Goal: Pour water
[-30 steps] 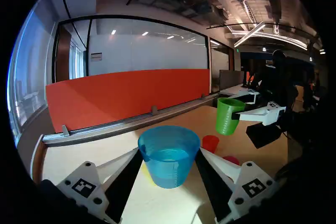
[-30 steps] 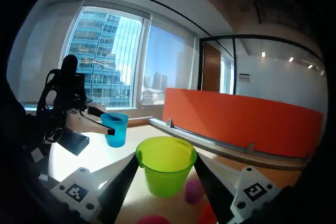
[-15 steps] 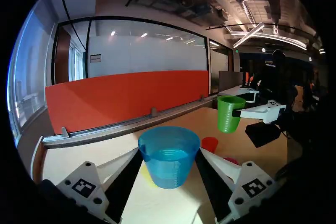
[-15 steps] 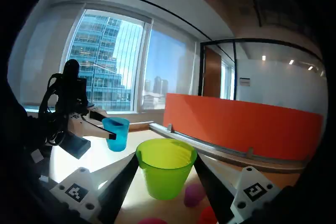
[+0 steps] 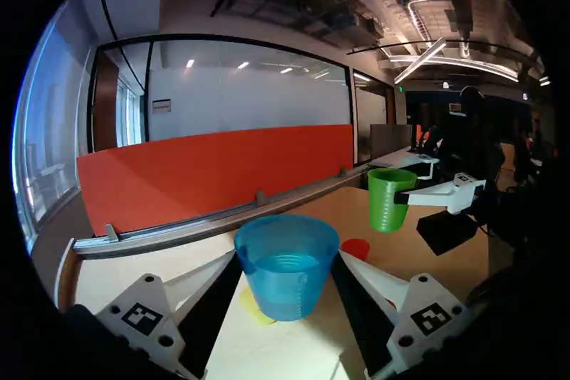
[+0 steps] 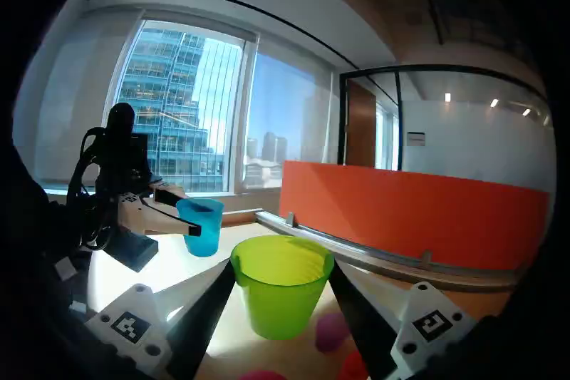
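Since a second ago both cups have lifted slightly above the table (image 5: 427,259); the left gripper (image 5: 287,266), held level, clamps the upright blue cup (image 5: 286,291) with water between its fingers, and the right gripper (image 6: 281,269) likewise grips the upright green cup (image 6: 280,305), well apart.

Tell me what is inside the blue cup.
The blue cup holds water in its lower part, visible through the translucent wall. In the right gripper view its contents cannot be made out.
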A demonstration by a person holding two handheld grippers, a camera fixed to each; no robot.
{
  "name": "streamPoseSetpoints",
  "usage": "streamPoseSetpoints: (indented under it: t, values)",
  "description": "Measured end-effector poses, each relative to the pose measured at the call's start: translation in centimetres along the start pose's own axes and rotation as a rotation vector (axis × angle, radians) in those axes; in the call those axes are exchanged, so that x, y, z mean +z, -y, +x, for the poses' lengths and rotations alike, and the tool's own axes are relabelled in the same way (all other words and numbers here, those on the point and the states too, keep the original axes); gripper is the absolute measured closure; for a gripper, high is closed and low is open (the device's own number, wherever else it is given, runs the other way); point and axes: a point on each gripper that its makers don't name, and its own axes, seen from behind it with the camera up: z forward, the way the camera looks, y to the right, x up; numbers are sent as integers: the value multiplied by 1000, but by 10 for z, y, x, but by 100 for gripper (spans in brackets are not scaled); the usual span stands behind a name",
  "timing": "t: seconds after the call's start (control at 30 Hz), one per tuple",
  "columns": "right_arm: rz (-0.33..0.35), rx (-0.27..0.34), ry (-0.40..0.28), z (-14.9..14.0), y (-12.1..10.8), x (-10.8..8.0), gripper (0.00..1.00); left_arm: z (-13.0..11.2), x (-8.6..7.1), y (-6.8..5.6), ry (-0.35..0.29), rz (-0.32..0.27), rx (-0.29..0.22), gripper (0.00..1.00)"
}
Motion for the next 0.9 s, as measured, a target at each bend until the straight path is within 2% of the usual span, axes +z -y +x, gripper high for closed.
streamPoseSetpoints:
  t: [0.27, 0.53, 0.9]
  values:
    - [34, 5, 9, -6, 10, 1, 8, 15, 0, -3, -21, 8, 31, 16]
    - [62, 9, 23, -12, 23, 4, 8, 36, 0, -6, -44, 18, 84, 16]
    - [107, 4, 38, -21, 40, 8, 8, 64, -3, -14, -73, 35, 199, 16]
